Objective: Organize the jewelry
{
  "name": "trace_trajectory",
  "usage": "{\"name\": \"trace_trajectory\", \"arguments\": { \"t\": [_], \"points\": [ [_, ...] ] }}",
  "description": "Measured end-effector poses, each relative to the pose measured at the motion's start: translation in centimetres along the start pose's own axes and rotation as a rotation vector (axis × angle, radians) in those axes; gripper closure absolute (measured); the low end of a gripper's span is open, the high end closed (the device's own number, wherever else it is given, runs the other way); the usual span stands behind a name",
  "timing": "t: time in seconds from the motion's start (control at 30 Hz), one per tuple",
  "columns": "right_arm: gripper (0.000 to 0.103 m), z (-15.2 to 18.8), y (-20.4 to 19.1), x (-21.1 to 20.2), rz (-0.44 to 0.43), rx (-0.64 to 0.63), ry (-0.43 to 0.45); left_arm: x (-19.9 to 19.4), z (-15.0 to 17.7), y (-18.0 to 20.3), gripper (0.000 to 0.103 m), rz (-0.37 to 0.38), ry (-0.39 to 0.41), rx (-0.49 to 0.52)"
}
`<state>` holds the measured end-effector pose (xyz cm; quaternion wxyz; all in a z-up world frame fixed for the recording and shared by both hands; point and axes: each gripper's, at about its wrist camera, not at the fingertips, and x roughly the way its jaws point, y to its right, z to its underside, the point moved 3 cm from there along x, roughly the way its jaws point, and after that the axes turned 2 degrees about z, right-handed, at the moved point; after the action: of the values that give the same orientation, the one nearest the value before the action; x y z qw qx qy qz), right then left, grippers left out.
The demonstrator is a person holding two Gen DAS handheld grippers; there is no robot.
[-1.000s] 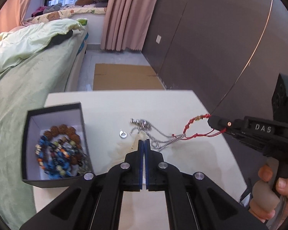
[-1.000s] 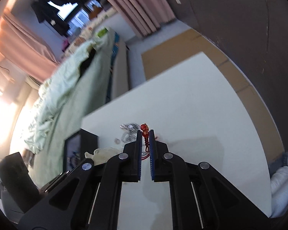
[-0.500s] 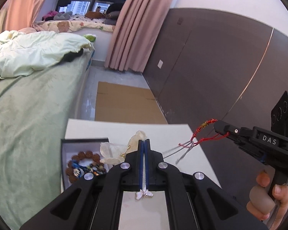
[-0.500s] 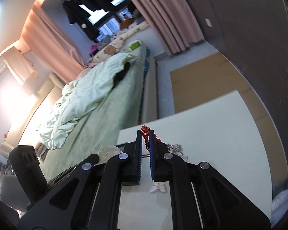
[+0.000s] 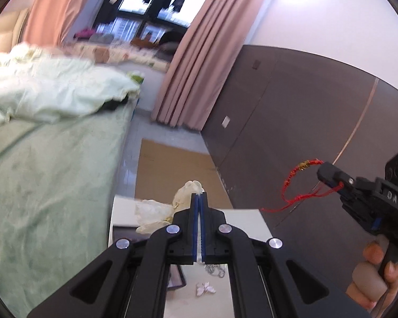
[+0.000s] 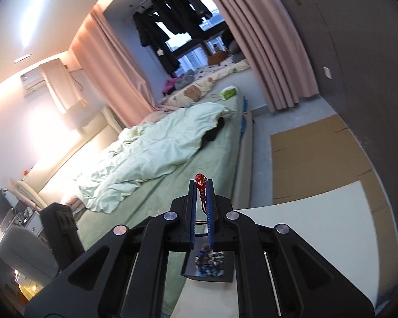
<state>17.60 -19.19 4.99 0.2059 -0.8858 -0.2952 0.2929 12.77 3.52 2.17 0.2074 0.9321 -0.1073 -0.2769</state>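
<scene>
The left gripper (image 5: 199, 198) pinched a cream glove (image 5: 159, 212) above the desk (image 5: 249, 217). The right gripper (image 6: 201, 188) clamped a red cord bracelet (image 5: 297, 185), dangling mid-air. Below sat a dark box (image 6: 207, 267) of beads, a silver chain (image 5: 215, 269) and a white butterfly charm (image 5: 205, 288); the bed (image 6: 151, 145) stood beside.

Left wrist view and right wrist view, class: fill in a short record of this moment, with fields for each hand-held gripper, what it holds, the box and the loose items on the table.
left hand-held gripper: shut on a cream pouch, lifted above the table
right hand-held gripper: shut on a red string bracelet, its loop hanging in the air
box: black, open, on the white table, full of beads
loose on table: silver chain; small white charm
</scene>
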Motion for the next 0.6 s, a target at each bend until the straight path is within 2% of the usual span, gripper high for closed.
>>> {"name": "trace_trajectory", "arguments": {
  "t": [0.07, 0.3, 0.33, 0.37, 0.43, 0.6],
  "points": [
    [0.095, 0.4, 0.3, 1.0, -0.007, 0.039, -0.030, 0.5, 0.5, -1.4, 0.103, 0.003, -0.031, -0.035],
    [0.095, 2.5, -0.3, 4.4, -0.011, 0.036, -0.099, 3.7, 3.3, -4.6, 0.101, -0.006, -0.181, -0.109],
    [0.095, 2.8, -0.4, 5.0, -0.011, 0.034, -0.112, 4.0, 3.5, -4.8, 0.090, -0.010, -0.192, -0.116],
    [0.095, 3.1, -0.5, 5.4, -0.011, 0.032, -0.122, 4.1, 3.6, -5.1, 0.068, -0.011, -0.193, -0.121],
    [0.095, 3.9, -0.6, 6.3, -0.017, 0.030, -0.142, 3.7, 3.6, -5.4, 0.045, -0.026, -0.163, -0.126],
    [0.095, 5.2, -1.2, 8.2, -0.035, 0.032, -0.184, 3.3, 3.2, -6.6, 0.045, -0.052, -0.155, -0.147]
  ]
}}
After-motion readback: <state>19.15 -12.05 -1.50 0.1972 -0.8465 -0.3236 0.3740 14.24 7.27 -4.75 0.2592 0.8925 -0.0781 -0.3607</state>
